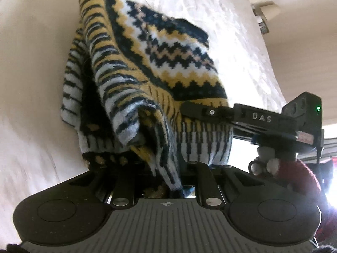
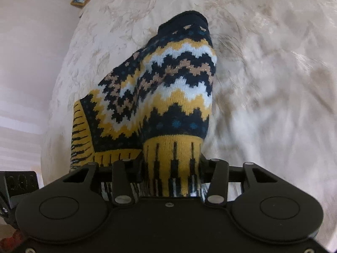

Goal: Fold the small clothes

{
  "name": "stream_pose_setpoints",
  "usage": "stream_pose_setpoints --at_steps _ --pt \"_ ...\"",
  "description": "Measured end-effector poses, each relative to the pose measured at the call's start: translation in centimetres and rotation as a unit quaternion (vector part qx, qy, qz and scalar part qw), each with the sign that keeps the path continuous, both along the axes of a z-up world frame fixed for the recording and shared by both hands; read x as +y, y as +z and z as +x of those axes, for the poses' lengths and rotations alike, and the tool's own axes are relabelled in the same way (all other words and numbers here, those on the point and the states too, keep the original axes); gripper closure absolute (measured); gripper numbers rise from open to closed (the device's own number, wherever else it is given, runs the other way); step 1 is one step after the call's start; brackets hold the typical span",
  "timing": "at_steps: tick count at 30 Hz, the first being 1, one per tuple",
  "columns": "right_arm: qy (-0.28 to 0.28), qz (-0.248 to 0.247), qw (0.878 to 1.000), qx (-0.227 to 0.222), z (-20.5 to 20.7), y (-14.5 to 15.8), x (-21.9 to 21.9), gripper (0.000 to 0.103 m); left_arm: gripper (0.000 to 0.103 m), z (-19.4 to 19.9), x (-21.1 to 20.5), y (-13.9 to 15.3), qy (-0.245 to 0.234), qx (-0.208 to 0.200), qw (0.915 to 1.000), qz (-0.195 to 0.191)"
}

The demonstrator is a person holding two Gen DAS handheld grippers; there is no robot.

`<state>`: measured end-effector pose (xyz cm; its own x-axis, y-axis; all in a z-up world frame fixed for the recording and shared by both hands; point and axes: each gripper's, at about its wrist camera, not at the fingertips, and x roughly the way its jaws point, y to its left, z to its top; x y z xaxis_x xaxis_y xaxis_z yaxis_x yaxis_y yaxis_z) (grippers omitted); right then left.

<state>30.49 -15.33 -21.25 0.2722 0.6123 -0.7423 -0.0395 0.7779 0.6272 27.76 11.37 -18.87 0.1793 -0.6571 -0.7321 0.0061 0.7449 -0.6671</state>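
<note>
Above the cream bedspread (image 2: 263, 84), both the left gripper (image 1: 166, 177) and right gripper (image 2: 170, 177) clamp the patterned knit garment's (image 2: 168, 88) striped hem, lifting it to fold.

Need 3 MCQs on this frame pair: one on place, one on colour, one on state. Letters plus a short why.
1. Where does the knitted sweater hang?
A. Over a pale patterned bedspread
B. Inside a drawer
C. On a clothes rack

2. Which colour is the ribbed hem band next to the right tool?
A. Red with white dots
B. Yellow with black bars
C. Plain green

3. What is the state of the left tool?
A. Empty, wide open
B. Shut on a sock
C. Closed on a hanging fold of the sweater

Answers:
1 A: the pale cloth fills the background behind the sweater in both wrist views.
2 B: the right wrist view shows yellow knit with black vertical bars at the tool.
3 C: the left wrist view shows a striped fold running down into the narrow gap of the tool.
</note>
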Motion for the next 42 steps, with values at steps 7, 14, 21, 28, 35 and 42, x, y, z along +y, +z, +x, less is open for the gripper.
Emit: stream_pose_setpoints --at_steps 7,14,21,28,35,42 --pt "0.004 0.016 1.0 0.02 -6.6 -0.4 -3.6 0.05 0.087 -4.8 -1.7 0.7 -0.024 -0.017 0.9993 0.023" --pt "-0.017 -0.001 1.0 0.025 -10.9 -0.1 -6.1 0.046 0.085 -5.4 -3.2 0.8 -0.086 -0.047 0.9915 0.086" --pt "-0.064 -0.022 0.997 0.023 -12.0 -0.5 -7.3 0.031 0.079 -1.6 1.6 -1.4 0.032 -0.011 0.9935 0.109" --pt "-0.05 -0.057 0.997 -0.002 -12.3 0.2 -7.1 0.026 0.078 -0.8 4.0 -0.5 0.04 -0.027 0.9899 0.133" --pt "-0.052 -0.081 0.995 -0.038 -12.1 1.4 -6.7 0.017 0.078 -2.1 2.1 5.9 0.001 -0.157 0.9697 0.188" --pt "-0.046 -0.107 0.992 -0.039 -10.9 0.7 -6.2 0.017 0.077 0.8 -0.8 4.6 -0.033 -0.168 0.9618 0.214"
